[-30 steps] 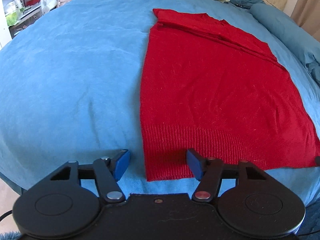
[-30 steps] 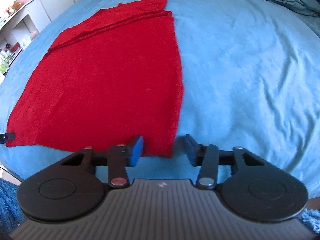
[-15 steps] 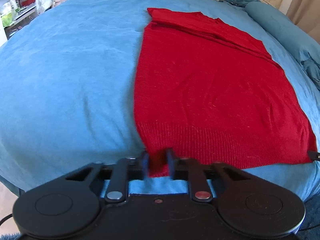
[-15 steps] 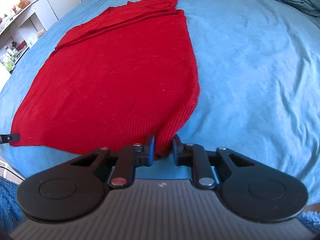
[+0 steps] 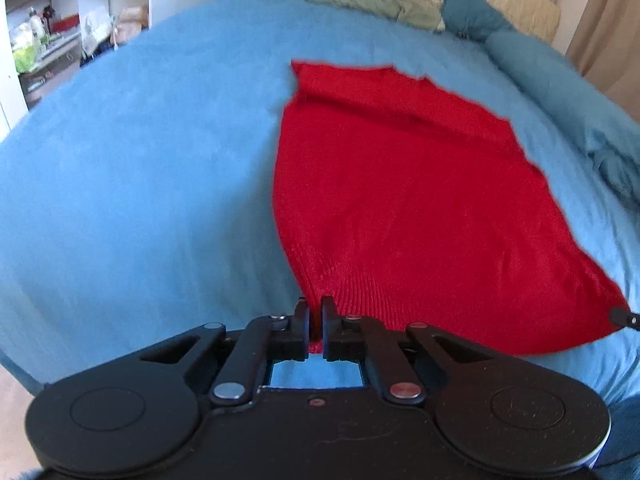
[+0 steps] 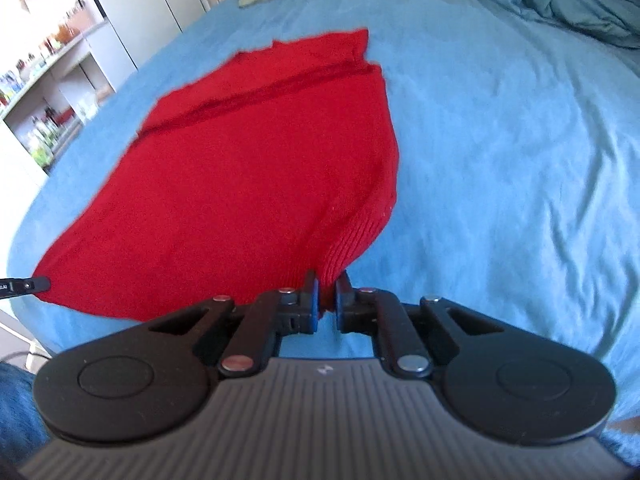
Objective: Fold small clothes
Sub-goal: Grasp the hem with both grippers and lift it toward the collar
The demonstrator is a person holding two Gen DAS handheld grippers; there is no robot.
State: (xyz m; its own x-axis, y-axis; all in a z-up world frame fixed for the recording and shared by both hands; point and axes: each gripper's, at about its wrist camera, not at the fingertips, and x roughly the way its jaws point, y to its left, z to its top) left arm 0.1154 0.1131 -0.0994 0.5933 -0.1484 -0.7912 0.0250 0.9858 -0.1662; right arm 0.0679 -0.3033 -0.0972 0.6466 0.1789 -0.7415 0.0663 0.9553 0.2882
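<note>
A red knit sweater (image 5: 400, 200) lies spread on a blue bed cover (image 5: 140, 184), its ribbed hem nearest me. My left gripper (image 5: 315, 312) is shut on the hem's left corner, which is raised off the bed. In the right wrist view the same red sweater (image 6: 240, 168) fills the middle, and my right gripper (image 6: 328, 286) is shut on the hem's right corner, lifted so the ribbed edge curls up. The far end, with folded sleeves, still rests flat on the bed cover (image 6: 500, 160). Each gripper's tip shows at the edge of the other's view.
Pillows (image 5: 472, 20) and a rolled blue duvet (image 5: 568, 96) lie at the bed's far and right side. White shelves with bottles (image 5: 40, 40) stand to the left. A rumpled blue duvet (image 6: 580, 4) sits at the far right.
Both grippers went from open around the hem corners to shut on them. Both have since risen, pulling the near hem up off the bed.
</note>
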